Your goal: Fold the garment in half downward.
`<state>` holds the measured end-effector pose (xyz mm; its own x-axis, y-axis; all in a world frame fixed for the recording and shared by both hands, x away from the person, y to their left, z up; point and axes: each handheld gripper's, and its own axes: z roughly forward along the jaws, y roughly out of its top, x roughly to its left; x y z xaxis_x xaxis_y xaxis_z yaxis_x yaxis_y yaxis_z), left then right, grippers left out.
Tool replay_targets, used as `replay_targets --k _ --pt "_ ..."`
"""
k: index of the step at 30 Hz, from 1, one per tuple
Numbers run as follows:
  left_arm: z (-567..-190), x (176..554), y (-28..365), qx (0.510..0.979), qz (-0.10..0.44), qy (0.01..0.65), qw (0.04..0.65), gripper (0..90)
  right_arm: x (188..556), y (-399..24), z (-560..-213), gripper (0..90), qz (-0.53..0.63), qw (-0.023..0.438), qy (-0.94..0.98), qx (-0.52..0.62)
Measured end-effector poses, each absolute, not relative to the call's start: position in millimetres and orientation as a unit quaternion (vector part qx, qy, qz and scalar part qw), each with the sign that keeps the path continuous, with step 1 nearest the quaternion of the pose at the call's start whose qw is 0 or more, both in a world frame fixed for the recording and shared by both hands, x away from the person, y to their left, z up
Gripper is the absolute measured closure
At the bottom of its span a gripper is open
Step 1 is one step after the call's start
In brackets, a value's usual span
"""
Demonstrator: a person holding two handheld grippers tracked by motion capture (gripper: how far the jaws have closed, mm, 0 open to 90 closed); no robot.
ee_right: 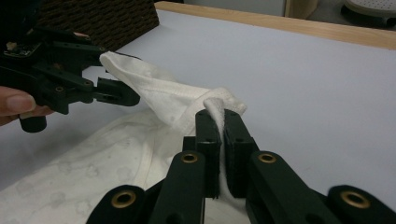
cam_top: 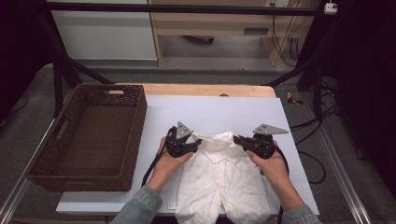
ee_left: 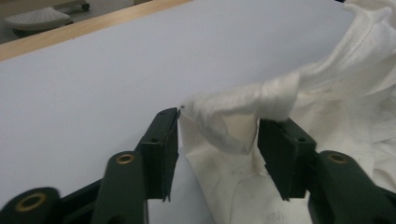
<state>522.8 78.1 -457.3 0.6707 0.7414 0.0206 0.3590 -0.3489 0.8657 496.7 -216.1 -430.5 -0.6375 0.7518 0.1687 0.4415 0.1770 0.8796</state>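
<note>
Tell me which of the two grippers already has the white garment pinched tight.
The right gripper: its jaws are shut on the white garment's shoulder fold. The left gripper has cloth between its jaws, but they stand apart with a visible gap.

Right gripper (ee_right: 219, 122) clamped on white garment (ee_right: 154, 100); left gripper (ee_right: 116, 91) at its far corner, basket (ee_right: 107, 18) behind.

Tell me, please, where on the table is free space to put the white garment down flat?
The sheet is bare between the garment's collar and the wooden table edge, also right of the right gripper. The basket is empty. It is crowded near the person, where the garment and both forearms lie.
</note>
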Motion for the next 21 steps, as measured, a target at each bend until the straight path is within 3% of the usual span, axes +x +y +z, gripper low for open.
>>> replay_targets --k 4,6,10,21 --pt "-452 521 78 0.790 0.213 0.345 0.460 59.5 497 -216 -430 87.6 0.503 0.158 0.751 0.397" --pt "-450 521 77 0.794 0.207 0.346 0.455 72.9 497 -216 -428 87.6 0.504 0.162 0.749 0.397" --pt "-444 521 78 0.789 0.199 0.347 0.466 84.1 498 -218 -425 87.6 0.504 0.171 0.747 0.399" --pt "-421 520 73 0.770 0.206 0.360 0.484 87.2 498 -215 -413 87.6 0.490 0.234 0.740 0.396"
